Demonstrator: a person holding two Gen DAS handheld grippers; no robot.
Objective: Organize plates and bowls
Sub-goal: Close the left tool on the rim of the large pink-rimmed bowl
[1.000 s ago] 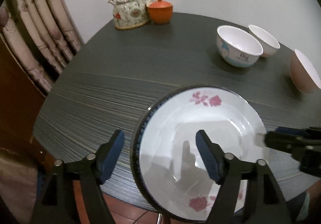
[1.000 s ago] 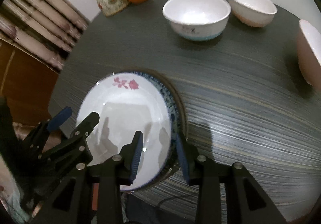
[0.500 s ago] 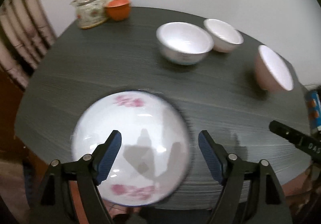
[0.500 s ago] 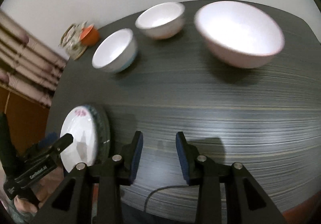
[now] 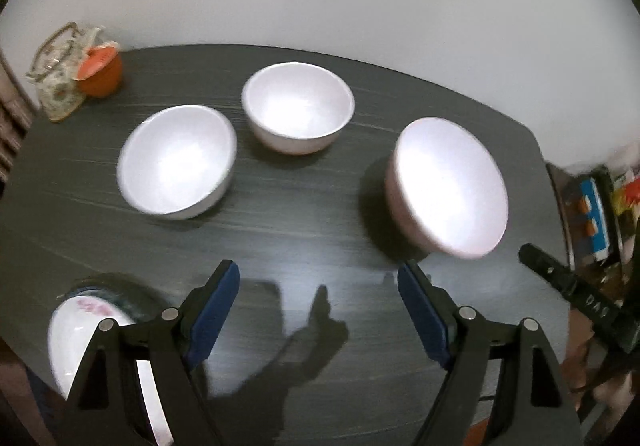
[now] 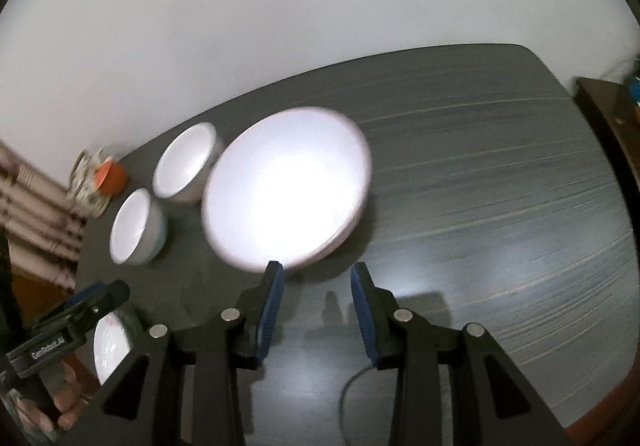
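Three white bowls stand on the dark table (image 5: 280,230): a left bowl (image 5: 176,162), a middle bowl (image 5: 298,112) and a larger pink-rimmed bowl (image 5: 446,186). The stacked flowered plates (image 5: 80,330) lie at the near left edge. My left gripper (image 5: 318,286) hovers over bare table in front of the bowls; its jaws are opening and nothing is between them. My right gripper (image 6: 317,274) is open with a narrow gap and holds nothing. It sits just before the large bowl's (image 6: 286,190) near rim. The two smaller bowls (image 6: 186,166) (image 6: 136,226) lie to its left.
A patterned teapot (image 5: 60,74) and an orange lidded pot (image 5: 100,70) stand at the far left of the table by a curtain. A white wall runs behind. A shelf with coloured items (image 5: 596,206) is off the right edge. A cable (image 6: 352,386) hangs below the right gripper.
Both grippers swung right, away from the plates and toward the bowls. The plates stayed at the near left edge. The left jaws spread wider; the right jaws kept their gap.
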